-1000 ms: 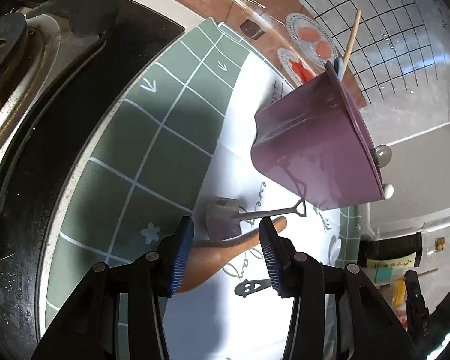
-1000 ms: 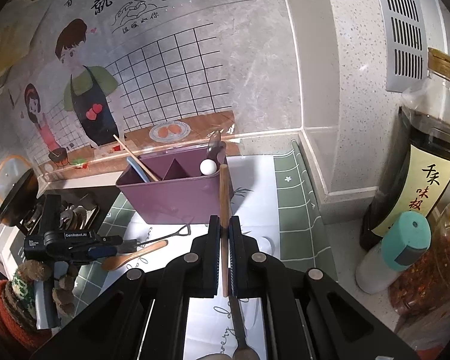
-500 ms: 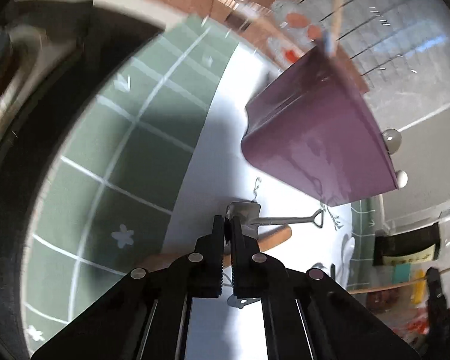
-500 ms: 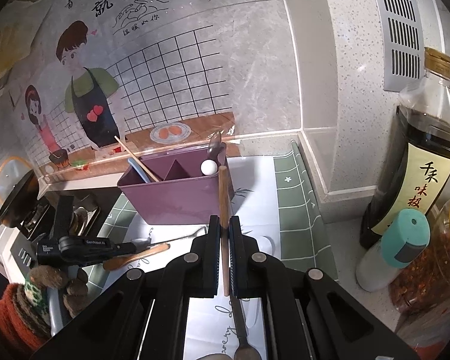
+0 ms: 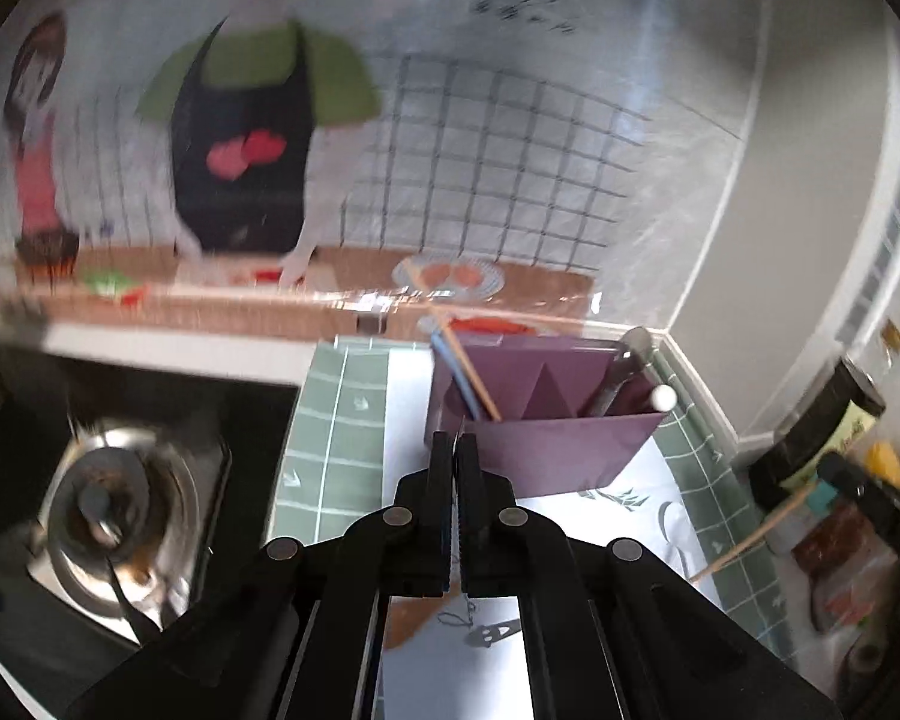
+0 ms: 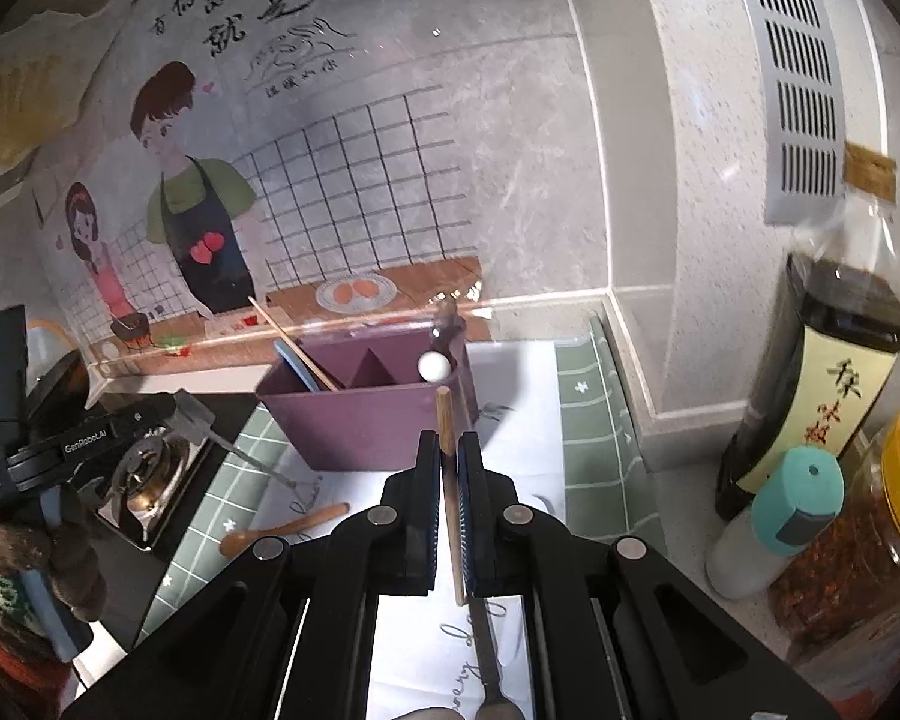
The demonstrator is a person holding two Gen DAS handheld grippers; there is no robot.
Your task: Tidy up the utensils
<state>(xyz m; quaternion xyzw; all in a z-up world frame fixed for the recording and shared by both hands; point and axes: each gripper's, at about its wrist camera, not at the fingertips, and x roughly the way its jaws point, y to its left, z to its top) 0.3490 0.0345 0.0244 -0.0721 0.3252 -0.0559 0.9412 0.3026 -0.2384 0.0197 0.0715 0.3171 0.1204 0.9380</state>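
Note:
A purple utensil holder [image 6: 378,414] [image 5: 546,432] stands on the mat with chopsticks, a blue utensil and a white-knobbed utensil in it. My right gripper [image 6: 448,456] is shut on a wooden-handled utensil [image 6: 444,420], handle tip pointing at the holder. My left gripper [image 5: 456,450] is shut on a small shovel-shaped metal spoon [image 6: 210,432], lifted off the mat left of the holder; the right wrist view shows it hanging from the left gripper [image 6: 174,411]. A wooden spoon [image 6: 282,531] lies on the mat.
A gas stove burner [image 5: 114,510] is at the left. A dark sauce bottle [image 6: 810,372], a teal-capped bottle [image 6: 774,516] and a chilli jar [image 6: 858,540] stand at the right. The wall corner is behind the holder.
My left gripper shut on the small metal shovel spoon and lifted it off the mat, swinging up level. The wooden spoon stayed on the mat. My right gripper barely moved.

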